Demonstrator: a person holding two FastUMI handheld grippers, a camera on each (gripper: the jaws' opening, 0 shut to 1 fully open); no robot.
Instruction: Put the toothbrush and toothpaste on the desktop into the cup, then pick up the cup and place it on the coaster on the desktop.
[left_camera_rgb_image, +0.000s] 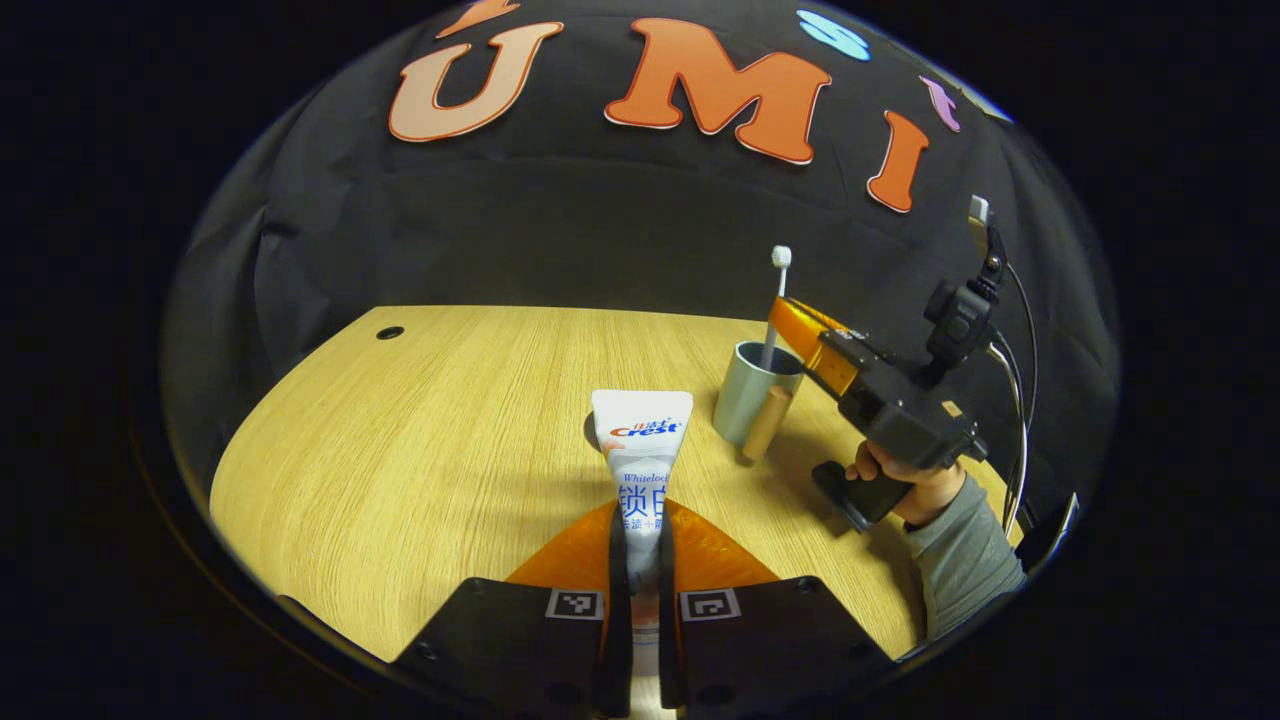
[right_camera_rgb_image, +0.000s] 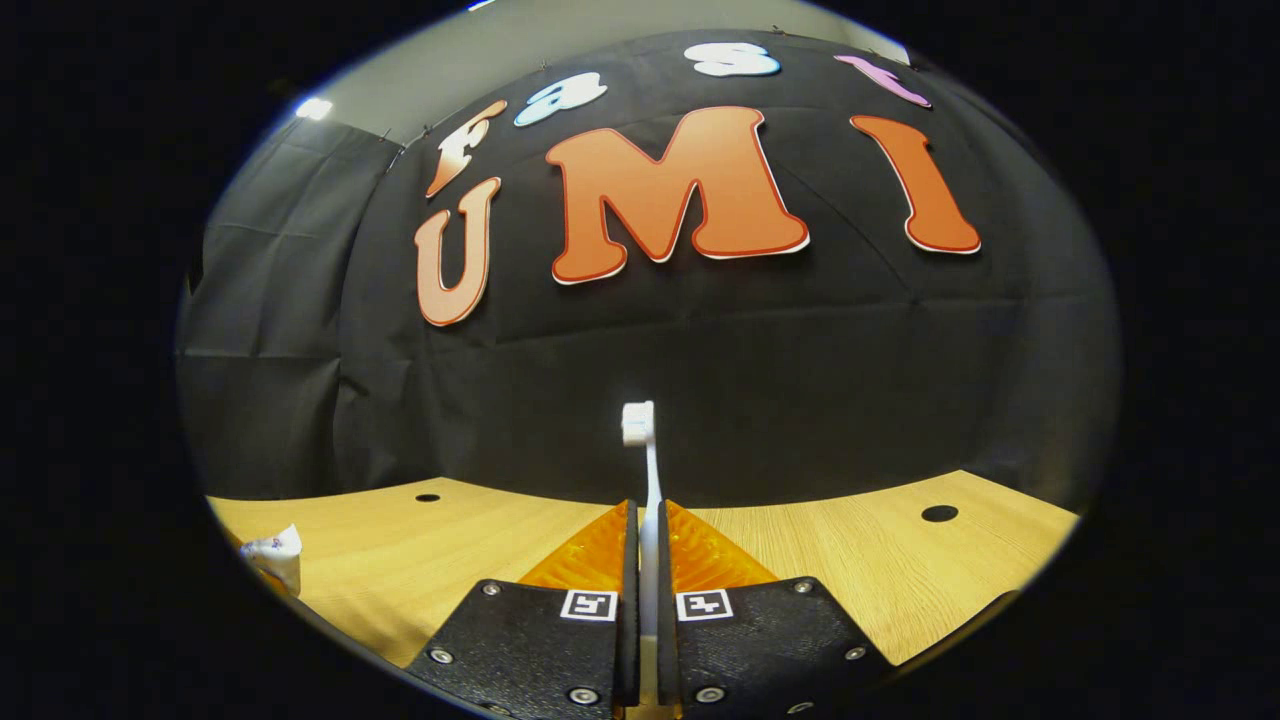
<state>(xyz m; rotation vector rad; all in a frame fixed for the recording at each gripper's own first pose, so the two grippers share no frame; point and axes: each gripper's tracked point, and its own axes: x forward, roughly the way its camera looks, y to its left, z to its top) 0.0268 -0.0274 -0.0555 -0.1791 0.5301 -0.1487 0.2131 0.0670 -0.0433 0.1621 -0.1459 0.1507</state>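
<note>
Presently, item one: toothpaste (left_camera_rgb_image: 641, 440), a white tube, clamped between both fingers of the left gripper (left_camera_rgb_image: 640, 560), its flat crimped end pointing forward and away above the wooden desktop (left_camera_rgb_image: 420, 440). In the right gripper view the tube's end (right_camera_rgb_image: 275, 555) shows far off to that gripper's left.

Item two: toothbrush (right_camera_rgb_image: 645, 480), white, pinched upright between the closed fingers of the right gripper (right_camera_rgb_image: 646, 565), head uppermost. From the left gripper the same brush (left_camera_rgb_image: 778, 300) stands ahead and to the right, its lower end inside the cup (left_camera_rgb_image: 755, 390).

Item three: cup, grey-green, upright on the desktop, ahead-right of the left gripper, directly beneath the right gripper (left_camera_rgb_image: 800, 340). A tan cylindrical piece (left_camera_rgb_image: 766, 425) leans against the cup's front.

Item four: hand (left_camera_rgb_image: 905, 480) in a grey sleeve (left_camera_rgb_image: 965, 555), holding the right gripper's handle.
</note>
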